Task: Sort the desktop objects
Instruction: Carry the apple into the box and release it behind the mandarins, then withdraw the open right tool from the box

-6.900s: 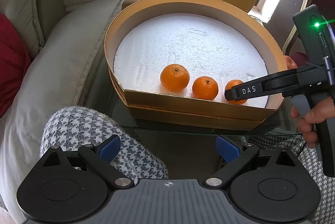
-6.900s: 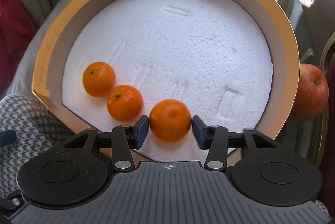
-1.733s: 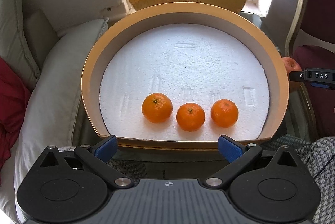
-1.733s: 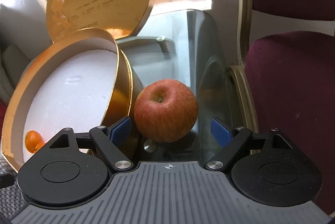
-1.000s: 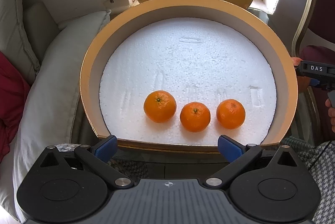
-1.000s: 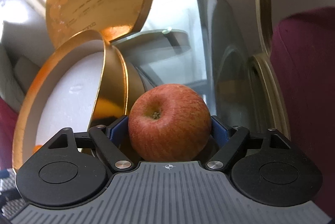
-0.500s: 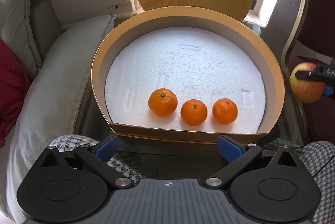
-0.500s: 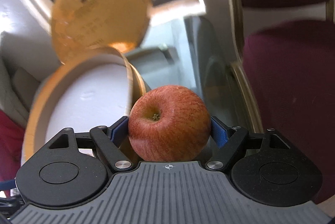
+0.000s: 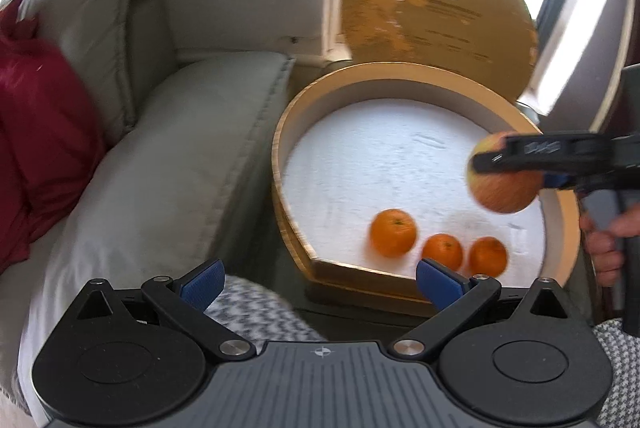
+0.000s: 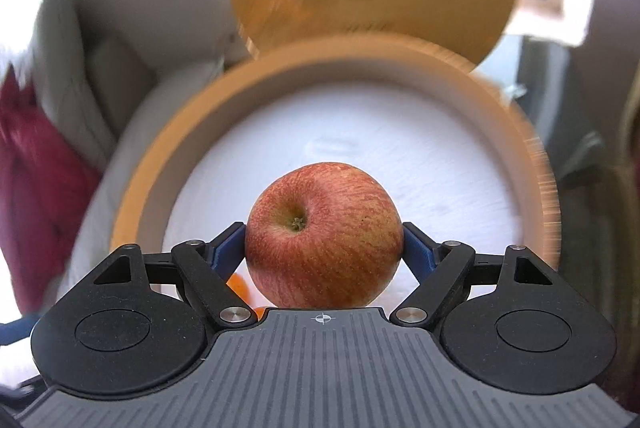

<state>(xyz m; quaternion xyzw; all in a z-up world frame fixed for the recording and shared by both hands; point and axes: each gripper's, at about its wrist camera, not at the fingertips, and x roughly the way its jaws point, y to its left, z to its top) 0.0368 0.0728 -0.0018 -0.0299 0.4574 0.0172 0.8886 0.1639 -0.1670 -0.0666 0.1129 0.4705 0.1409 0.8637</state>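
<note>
The right hand-held gripper [image 10: 324, 246] is clenched on the apple [image 10: 323, 235], its blue pads [image 10: 228, 250] pressed to either side. It holds the fruit in the air above the right part of the round gold box [image 9: 280, 164], over the white foam. Three oranges [image 9: 393, 232] lie in a row near the box's front edge. The gold lid [image 9: 436, 8] stands upright behind the box. The left hand-held gripper [image 9: 320, 280] is released, jaws wide apart, holding nothing, near the front of the box
</note>
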